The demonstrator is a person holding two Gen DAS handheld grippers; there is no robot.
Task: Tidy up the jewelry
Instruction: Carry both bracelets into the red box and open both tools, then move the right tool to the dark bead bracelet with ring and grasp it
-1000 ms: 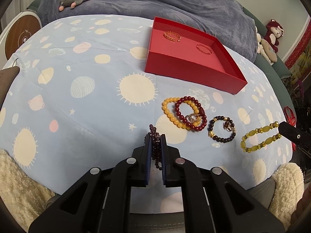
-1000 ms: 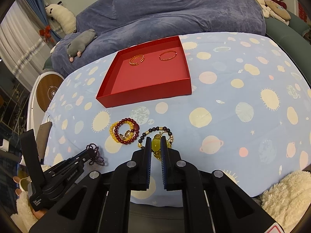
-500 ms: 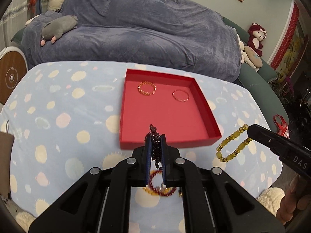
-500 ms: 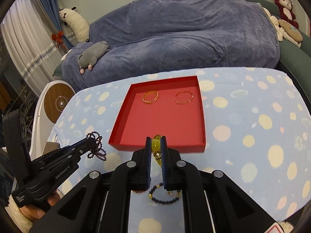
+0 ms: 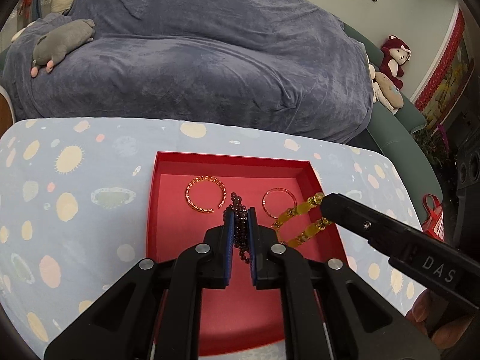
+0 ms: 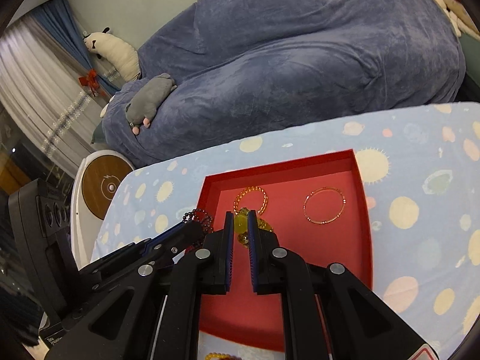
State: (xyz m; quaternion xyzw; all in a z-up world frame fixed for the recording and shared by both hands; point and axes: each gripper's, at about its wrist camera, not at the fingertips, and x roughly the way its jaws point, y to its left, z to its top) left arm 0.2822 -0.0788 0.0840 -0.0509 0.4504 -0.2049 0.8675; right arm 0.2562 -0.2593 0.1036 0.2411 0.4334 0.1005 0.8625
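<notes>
Left wrist view: the left claw (image 5: 240, 225) pinches a dark beaded bracelet (image 5: 239, 220) over the red tray (image 5: 228, 162), and the right claw (image 6: 240, 229) clamps a yellow bracelet (image 5: 303, 220) just right, both poised for dropping beside two bangles already inside.

A red tray (image 5: 153, 207) sits on a pale blue cloth (image 5: 75, 180) printed with cream suns and planets. Dark purple beads (image 5: 238, 225) at six o'clock, yellow bead bracelet (image 5: 303, 210) at three, orange bangle (image 5: 205, 193) at eleven.
</notes>
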